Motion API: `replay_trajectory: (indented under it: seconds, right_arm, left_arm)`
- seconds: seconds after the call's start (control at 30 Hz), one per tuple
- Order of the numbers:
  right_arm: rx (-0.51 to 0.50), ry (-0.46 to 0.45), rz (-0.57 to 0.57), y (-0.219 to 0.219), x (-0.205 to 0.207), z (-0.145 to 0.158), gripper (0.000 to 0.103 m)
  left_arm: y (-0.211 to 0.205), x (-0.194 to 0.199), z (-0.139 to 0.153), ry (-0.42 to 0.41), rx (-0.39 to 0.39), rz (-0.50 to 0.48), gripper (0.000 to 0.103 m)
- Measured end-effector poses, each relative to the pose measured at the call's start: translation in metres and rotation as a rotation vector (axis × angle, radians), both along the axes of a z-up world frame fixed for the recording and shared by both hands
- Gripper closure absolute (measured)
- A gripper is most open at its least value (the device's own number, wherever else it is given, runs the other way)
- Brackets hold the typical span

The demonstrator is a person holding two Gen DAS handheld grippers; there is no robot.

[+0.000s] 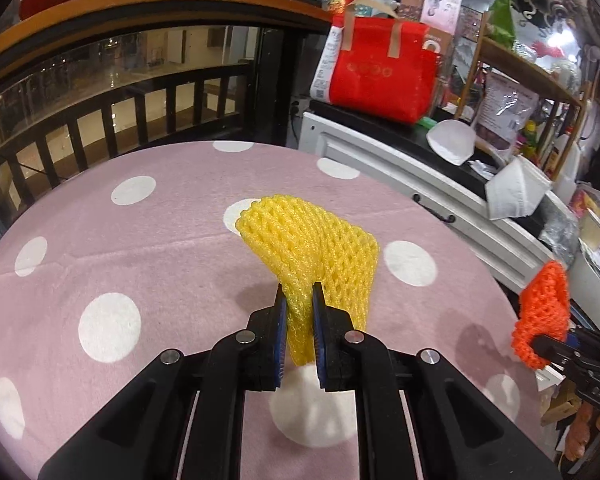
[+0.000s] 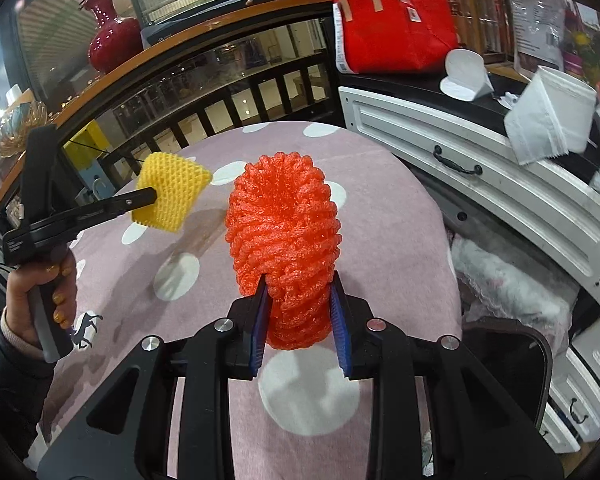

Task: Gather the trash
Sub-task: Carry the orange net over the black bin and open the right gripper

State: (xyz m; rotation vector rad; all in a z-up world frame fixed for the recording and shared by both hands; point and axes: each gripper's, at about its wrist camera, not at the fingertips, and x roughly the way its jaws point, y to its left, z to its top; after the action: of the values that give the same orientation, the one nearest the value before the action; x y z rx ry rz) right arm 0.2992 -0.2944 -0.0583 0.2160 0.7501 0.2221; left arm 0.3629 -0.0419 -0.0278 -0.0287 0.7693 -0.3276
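Two foam nets are held clear above the pink polka-dot surface point(image 1: 148, 240), one in each gripper. Nearest in the left wrist view, the left gripper point(image 1: 300, 300) has its jaws clenched on the lower end of the yellow foam net point(image 1: 312, 240), which fans upward toward 12 o'clock. At 3 o'clock in that view the orange foam net point(image 1: 542, 312) shows at the edge of the frame. In the right wrist view the right gripper point(image 2: 298, 284) has its jaws grasping the narrow base of this orange net, whose wide mouth opens toward 12 o'clock. At 9 o'clock, a hand point(image 2: 40, 296) grips the left tool's handle. Farther off, at 2 o'clock, stands a white cabinet point(image 2: 480, 184) and, beyond it, a red bag point(image 2: 396, 28).
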Motion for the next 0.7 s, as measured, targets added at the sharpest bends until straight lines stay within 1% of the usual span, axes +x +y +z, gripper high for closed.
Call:
replay_trajectory:
  seconds: [0.1,0.4,0.47,0.6,0.7]
  right_arm:
    - [-0.001,-0.009,-0.023,-0.008,-0.016,0.0,0.075]
    - [-0.062,-0.058,-0.092,-0.031,-0.067,0.0,0.075]
    - [-0.069,-0.057,-0.108,-0.039,-0.077,-0.003,0.075]
    - [-0.069,-0.051,-0.147,-0.058,-0.094,-0.008,0.075]
    - [-0.065,-0.04,-0.191,-0.075,-0.106,-0.015,0.075]
  left_arm:
    - [-0.005,-0.017,0.005,-0.006,-0.022,-0.021,0.091]
    - [-0.022,-0.076,0.011,-0.027,-0.084,-0.098,0.091]
    - [-0.029,-0.088,0.013,-0.04,-0.086,-0.114,0.091]
    - [-0.049,-0.113,0.016,-0.071,-0.067,-0.165,0.091]
    - [-0.064,-0.129,0.017,-0.082,-0.074,-0.21,0.091]
